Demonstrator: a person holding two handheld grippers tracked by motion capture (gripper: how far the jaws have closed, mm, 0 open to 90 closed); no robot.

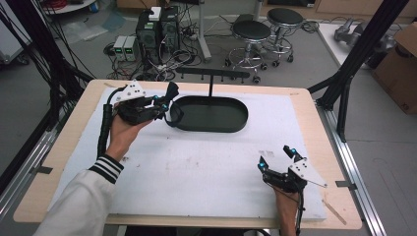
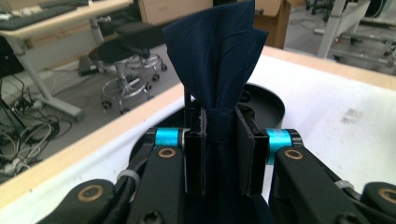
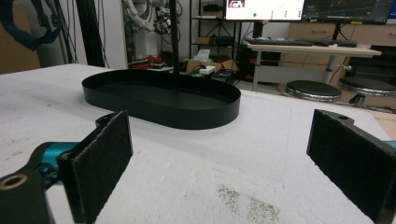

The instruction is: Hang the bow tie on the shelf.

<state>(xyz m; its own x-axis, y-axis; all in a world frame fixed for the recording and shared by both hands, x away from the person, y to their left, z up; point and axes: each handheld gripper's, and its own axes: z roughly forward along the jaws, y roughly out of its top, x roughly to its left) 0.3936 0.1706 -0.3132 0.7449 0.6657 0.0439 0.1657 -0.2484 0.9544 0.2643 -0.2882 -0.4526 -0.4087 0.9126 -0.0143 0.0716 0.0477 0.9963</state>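
We see a white-covered counter (image 1: 206,167) with a black oval tray (image 1: 209,114) and its upright rack post toward the far side. Our left gripper (image 1: 164,105) is raised at the tray's left rim, its fingers (image 2: 196,154) clamped on a pinched navy cloth (image 2: 217,65) that fans out beyond them. Our right gripper (image 1: 276,158) rests near the front right corner, fingers (image 3: 100,158) spread wide with nothing between them, and bare counter lies between it and the tray.

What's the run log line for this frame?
left gripper: shut on dark blue cloth, at black tray left end | right gripper: open, idle on white mat
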